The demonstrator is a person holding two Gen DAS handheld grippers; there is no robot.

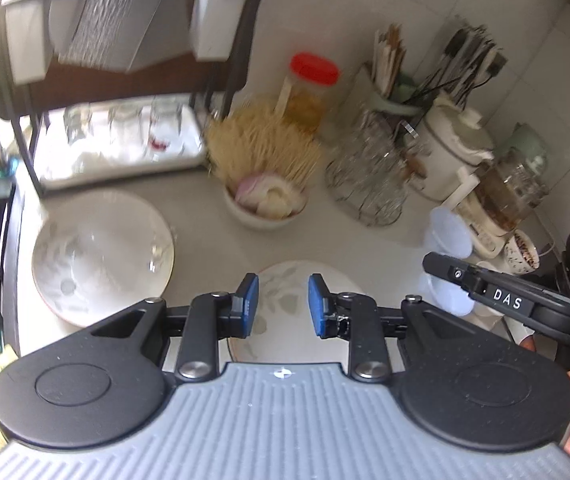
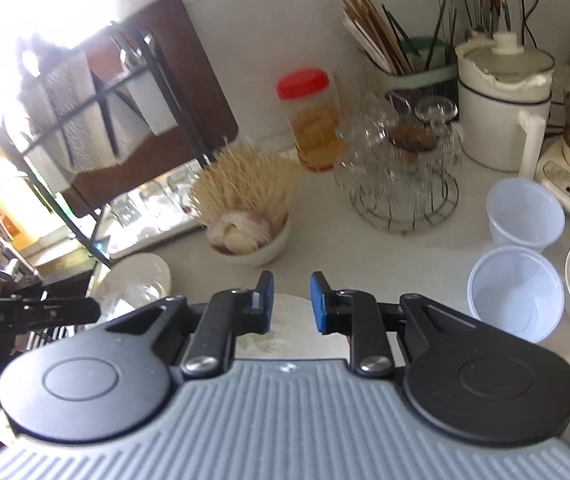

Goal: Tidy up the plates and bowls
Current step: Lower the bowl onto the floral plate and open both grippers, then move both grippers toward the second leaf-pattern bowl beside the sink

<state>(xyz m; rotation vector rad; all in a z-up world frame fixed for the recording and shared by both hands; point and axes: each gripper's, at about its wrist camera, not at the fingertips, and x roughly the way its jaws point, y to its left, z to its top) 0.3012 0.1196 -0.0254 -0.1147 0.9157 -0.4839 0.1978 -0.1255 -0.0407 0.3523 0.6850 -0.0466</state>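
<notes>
A white plate with a grey leaf pattern (image 1: 285,292) lies on the counter just below my left gripper (image 1: 283,306), which is open and empty above it. A larger white leaf-pattern bowl (image 1: 101,256) sits to its left by the rack. In the right wrist view the same plate (image 2: 291,320) lies under my right gripper (image 2: 292,300), open and empty, and the bowl (image 2: 137,280) is to the left. The right gripper's body (image 1: 505,300) shows at the right of the left wrist view. The left gripper's body (image 2: 45,312) shows at the left of the right wrist view.
A black dish rack (image 1: 125,80) with glasses stands at the back left. A small bowl of garlic and toothpicks (image 1: 265,200), a red-lidded jar (image 1: 309,92), a wire stand of glass bowls (image 1: 369,184), a chopstick holder (image 2: 405,52), a white kettle (image 2: 501,100) and plastic cups (image 2: 517,292) crowd the counter.
</notes>
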